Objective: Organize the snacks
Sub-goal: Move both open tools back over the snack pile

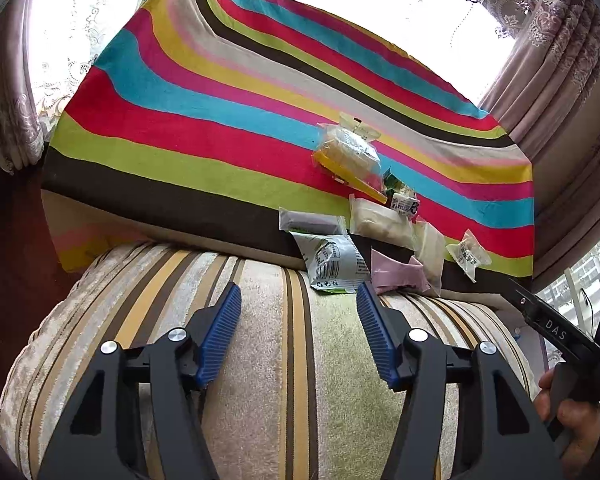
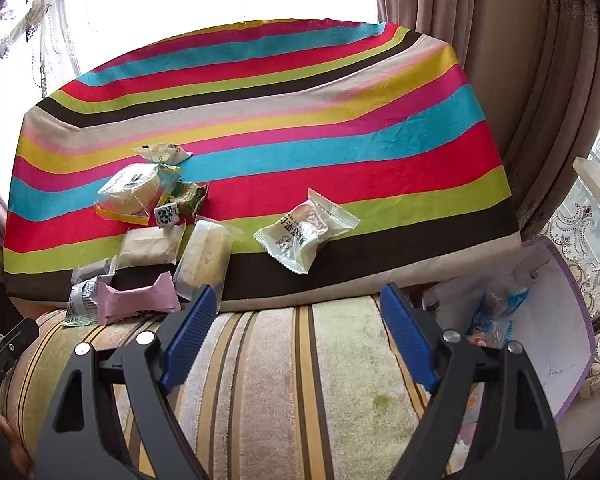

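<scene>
Nearest: striped cushion (image 1: 300, 360) beneath left gripper (image 1: 299, 304), jaws spread, nothing between. Right gripper (image 2: 296, 310) likewise spread wide and empty. Beyond, on striped cloth (image 2: 260, 92): wrapped snacks (image 2: 172, 240) heaped at left, one white packet (image 2: 306, 232) apart.

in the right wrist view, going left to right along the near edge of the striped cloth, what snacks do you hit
grey-white printed foil packet → pink wrapped bar → clear packet with a pale crumbly bar → white crimped-edge pouch with dark print → blue snack packet in the white bin
</scene>
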Demonstrator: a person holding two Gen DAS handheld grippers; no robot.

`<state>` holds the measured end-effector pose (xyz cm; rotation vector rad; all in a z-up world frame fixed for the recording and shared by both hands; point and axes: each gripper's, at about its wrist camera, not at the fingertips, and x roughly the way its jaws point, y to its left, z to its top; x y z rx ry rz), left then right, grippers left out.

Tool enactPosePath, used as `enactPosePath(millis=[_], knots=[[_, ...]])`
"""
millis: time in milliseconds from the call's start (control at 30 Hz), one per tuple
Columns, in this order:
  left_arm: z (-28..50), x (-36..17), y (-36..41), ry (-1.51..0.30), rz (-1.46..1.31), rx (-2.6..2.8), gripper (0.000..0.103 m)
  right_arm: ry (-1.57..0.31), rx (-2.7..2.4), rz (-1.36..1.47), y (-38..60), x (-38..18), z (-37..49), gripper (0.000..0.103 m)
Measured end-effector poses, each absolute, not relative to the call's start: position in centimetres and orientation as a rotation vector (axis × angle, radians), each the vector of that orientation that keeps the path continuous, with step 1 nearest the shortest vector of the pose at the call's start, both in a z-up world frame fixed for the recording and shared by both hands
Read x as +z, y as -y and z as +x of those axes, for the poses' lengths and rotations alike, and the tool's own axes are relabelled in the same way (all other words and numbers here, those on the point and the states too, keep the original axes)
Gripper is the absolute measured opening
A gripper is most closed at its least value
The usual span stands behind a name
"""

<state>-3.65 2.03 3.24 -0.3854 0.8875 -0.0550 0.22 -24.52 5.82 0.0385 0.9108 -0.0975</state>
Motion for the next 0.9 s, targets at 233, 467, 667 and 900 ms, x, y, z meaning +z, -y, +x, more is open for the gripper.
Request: enactPosePath(millis=[233, 467, 667, 900], knots=[[-2.4, 3.1, -1.3, -0.925, -0.390, -0.086, 0.054, -0.928, -0.103, 0.045, 24.6, 5.0, 0.5, 0.084], [0.9, 2.2, -0.1, -0.991, -0.419, -0.124, 0.054, -0.942, -0.095, 0.087, 25.5, 4.7, 0.7, 0.084], [2.6, 1.3, 0.0, -1.030, -0.456, -0.079, 0.052, -0.954, -0.112, 0.169, 26.8, 4.3, 0.7, 0.084], [3.7, 0.9, 0.9, -1.063, -0.431, -0.065, 0.052, -0.960, -0.114, 0.171, 26.7, 4.0, 0.7, 0.084]])
